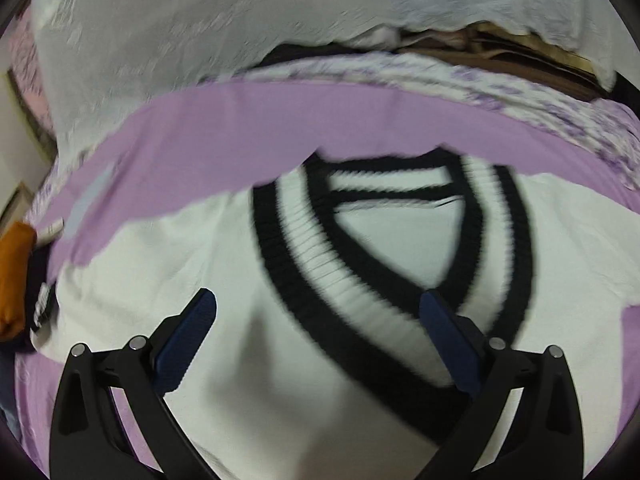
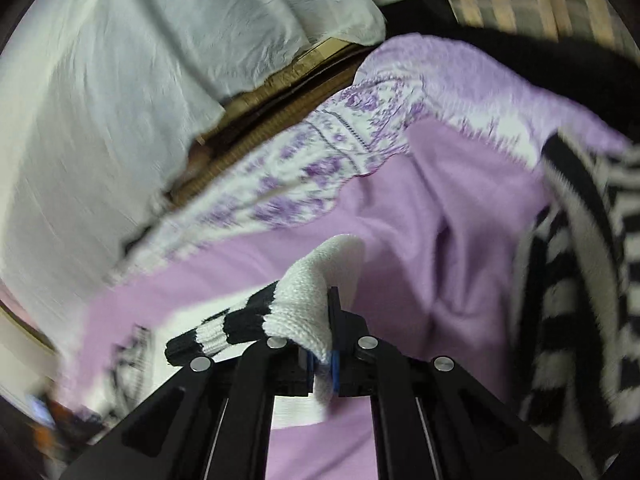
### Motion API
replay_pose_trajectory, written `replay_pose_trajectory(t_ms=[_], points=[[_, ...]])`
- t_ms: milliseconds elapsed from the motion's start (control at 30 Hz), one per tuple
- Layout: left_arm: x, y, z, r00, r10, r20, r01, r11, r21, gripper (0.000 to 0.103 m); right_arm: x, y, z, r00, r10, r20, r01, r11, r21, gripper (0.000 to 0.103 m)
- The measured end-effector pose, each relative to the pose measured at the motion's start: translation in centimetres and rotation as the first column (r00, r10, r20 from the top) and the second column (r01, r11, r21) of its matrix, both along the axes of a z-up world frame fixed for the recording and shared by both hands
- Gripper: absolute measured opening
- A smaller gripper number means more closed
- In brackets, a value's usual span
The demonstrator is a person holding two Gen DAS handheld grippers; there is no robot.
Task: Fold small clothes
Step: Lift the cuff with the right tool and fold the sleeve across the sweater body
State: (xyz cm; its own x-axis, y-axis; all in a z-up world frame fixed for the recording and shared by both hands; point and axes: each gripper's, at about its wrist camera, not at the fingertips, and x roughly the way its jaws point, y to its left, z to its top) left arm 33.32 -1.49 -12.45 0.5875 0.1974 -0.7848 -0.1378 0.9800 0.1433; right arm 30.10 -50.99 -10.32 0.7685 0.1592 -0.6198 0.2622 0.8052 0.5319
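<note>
A white knitted sweater [image 1: 168, 264] with a black-and-white ribbed V-neck [image 1: 304, 264] lies flat on a lilac sheet [image 1: 240, 128], collar pointing away from me. My left gripper [image 1: 318, 296] hovers over its chest, jaws wide apart, blue pads [image 1: 188, 340] bare, nothing between them. In the right wrist view my right gripper [image 2: 329, 308] is shut on a white sleeve cuff [image 2: 296, 300] with black stripes. The cuff drapes over the left finger and hangs lifted above the sheet [image 2: 420, 220].
A black-and-white striped knit [image 2: 580, 280] is bunched at the right. A purple-patterned cloth [image 2: 304, 168] borders the sheet's far side, with a white quilt [image 2: 100, 100] and cardboard [image 2: 280, 80] beyond. An orange item [image 1: 14, 280] lies at the left edge.
</note>
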Motion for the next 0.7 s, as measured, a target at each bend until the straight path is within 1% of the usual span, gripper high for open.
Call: replay_pose_trajectory(t_ms=[33,67,100,133,167,233,333,433,533,633,700], points=[[0.1,0.8,-0.7,1.000,0.021,-0.017,-0.021,1.000,-0.012,0.099,0.1,0.0,0.0,1.000,0.003,0.010,-0.003,0.999,0.054,0.006],[0.3,1.5,-1.4,0.999,0.040,-0.032,-0.041,0.999,-0.027,0.099,0.2,0.1,-0.1,1.000,0.007,0.022,-0.010,0.992,0.128,0.006],[0.4,2.4,-2.3,0.998,0.049,-0.044,-0.052,0.996,-0.079,0.099,0.3,0.4,-0.1,0.999,0.014,0.031,-0.019,0.984,0.180,0.006],[0.4,3.0,-2.5,0.998,0.053,-0.041,-0.058,0.991,-0.125,0.099,0.5,0.8,-0.2,0.999,0.030,0.043,-0.039,0.968,0.249,0.006],[0.3,3.6,-2.5,0.998,0.059,-0.038,-0.064,0.986,-0.155,0.099,0.7,1.5,-0.2,0.998,0.044,0.051,-0.057,0.956,0.286,0.006],[0.4,3.6,-2.2,0.998,0.061,-0.035,-0.066,0.985,-0.159,0.099,1.0,3.0,0.1,0.995,0.071,0.064,-0.088,0.941,0.327,0.006],[0.3,3.3,-1.9,0.998,0.040,-0.037,-0.045,0.987,-0.151,0.099,1.6,6.0,1.2,0.990,0.109,0.084,-0.131,0.933,0.334,0.006],[-0.3,3.5,-1.3,0.999,0.021,-0.025,-0.025,0.986,-0.167,0.099,2.8,9.8,2.6,0.981,0.163,0.104,-0.187,0.932,0.311,0.006],[-1.0,4.5,-0.5,1.000,0.015,-0.014,-0.018,0.984,-0.178,0.099,3.8,12.8,3.5,0.972,0.209,0.110,-0.233,0.925,0.300,0.006],[-1.9,6.2,0.1,0.999,0.031,0.007,-0.030,0.989,-0.143,0.099,4.9,16.3,4.4,0.959,0.257,0.122,-0.283,0.914,0.290,0.006],[-2.4,7.9,0.4,0.998,0.056,0.016,-0.054,0.991,-0.124,0.099,5.4,18.6,4.9,0.949,0.288,0.130,-0.314,0.906,0.285,0.006]])
